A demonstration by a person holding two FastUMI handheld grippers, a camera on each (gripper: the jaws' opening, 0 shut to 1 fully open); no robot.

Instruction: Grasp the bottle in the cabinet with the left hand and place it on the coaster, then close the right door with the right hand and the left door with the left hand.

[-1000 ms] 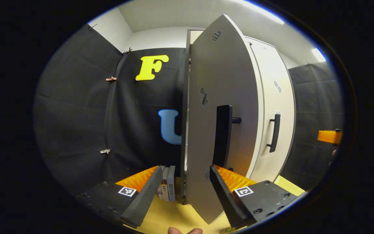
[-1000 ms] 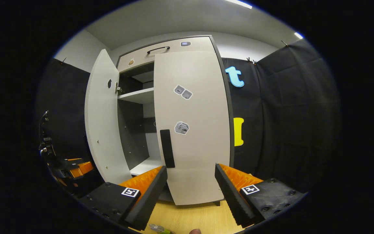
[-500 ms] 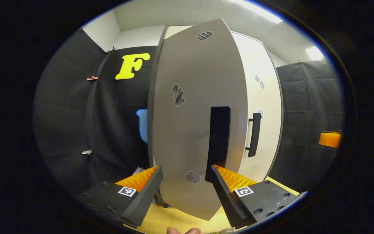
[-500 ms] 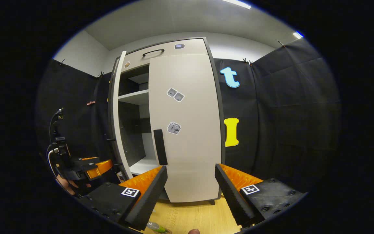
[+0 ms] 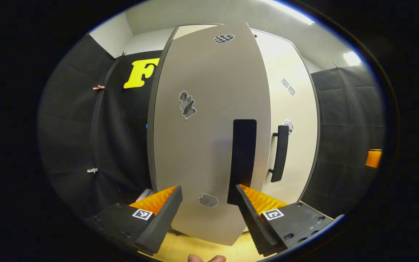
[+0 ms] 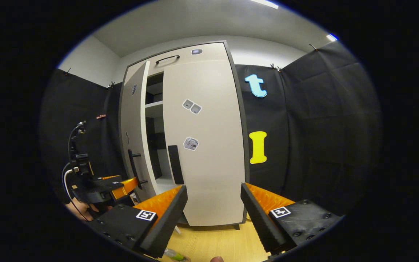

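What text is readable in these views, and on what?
No readable text.
Dark stickers on the left door: shapes, no words.
Pale stickers on the right door: too small to read.
Square marker: pattern, no letters.

bottle cut off at the right gripper view's lower edge (just its top showing), cabinet interior mostly hidden behind left door, door stickers too small to read

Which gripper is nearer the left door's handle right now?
Left. The left gripper is right up at the left door, its handle just above one finger. The right gripper hangs back, facing the shut right door.
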